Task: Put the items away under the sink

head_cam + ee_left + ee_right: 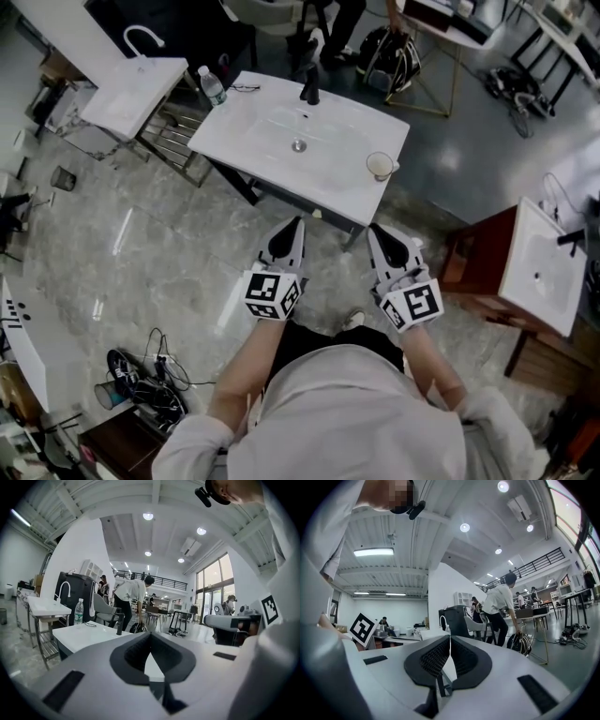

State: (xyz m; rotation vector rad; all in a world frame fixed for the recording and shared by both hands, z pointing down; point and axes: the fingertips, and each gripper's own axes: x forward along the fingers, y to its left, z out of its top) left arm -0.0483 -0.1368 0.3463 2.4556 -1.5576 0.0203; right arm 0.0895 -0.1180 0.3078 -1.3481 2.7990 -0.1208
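Item 1, water bottle: it is standing upright at the far left corner of the white sink surface, well apart from both tools. I am counting it as one of the things to put away.

Item 2, left tool: I am holding it low in front of the sink, tips pointing toward the near edge. Its jaws are pressed together with nothing between them.

Item 3, black faucet: a fixture at the back of the basin, not for moving.

Item 4, right tool: I am holding it level with the left one, just short of the near edge. Its jaws are likewise meeting at the tips and carrying nothing.

Item 5, cup: it is sitting upright near the right front corner, the closest item to the right tool.

Step in hand, as I am judging it: the approach, with no item picked up yet. The next move is calling for opening the jaws of one tool, reaching over the edge to the cup or the bottle, and then lowering it beneath the surface, where the storage space is mostly hiding from me.
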